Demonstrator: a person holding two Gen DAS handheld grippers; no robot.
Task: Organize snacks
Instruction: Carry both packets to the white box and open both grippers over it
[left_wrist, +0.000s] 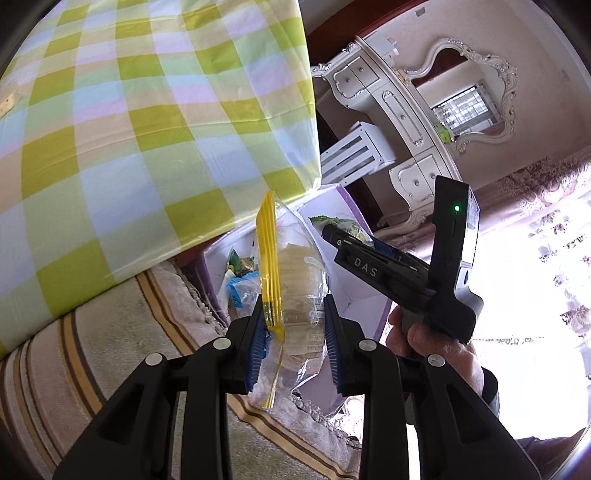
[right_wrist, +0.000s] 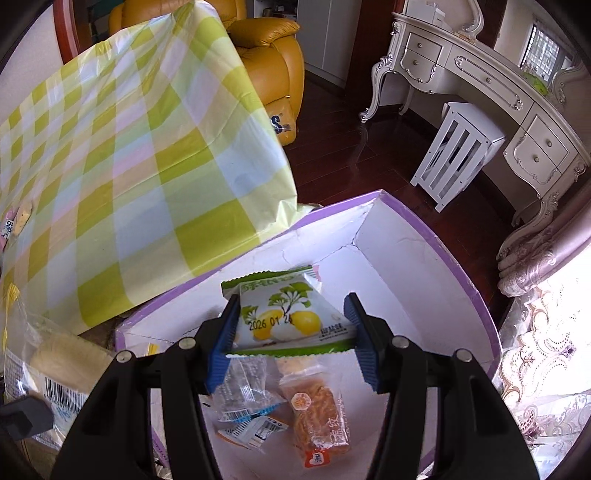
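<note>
My left gripper (left_wrist: 295, 332) is shut on a clear bag with a yellow zip edge (left_wrist: 291, 266) that holds pale round wafers. It hangs upright over the near side of a white box with a purple rim (left_wrist: 354, 295). My right gripper (right_wrist: 291, 332) is shut on a green and white snack packet (right_wrist: 291, 314) printed with yellow fruit, held flat above the open box (right_wrist: 406, 277). Inside lie an orange snack bar (right_wrist: 321, 410) and clear packets with blue print (right_wrist: 243, 391). In the left wrist view a hand (left_wrist: 424, 339) holds the right gripper (left_wrist: 334, 236).
A table under a green checked cloth (right_wrist: 129, 147) overhangs the box's left side, with small packets (right_wrist: 18, 218) at its far left. A yellow armchair (right_wrist: 273, 55), white dressing table (right_wrist: 480, 81) and white stool (right_wrist: 454, 147) stand behind. A striped rug (left_wrist: 92, 369) covers the floor.
</note>
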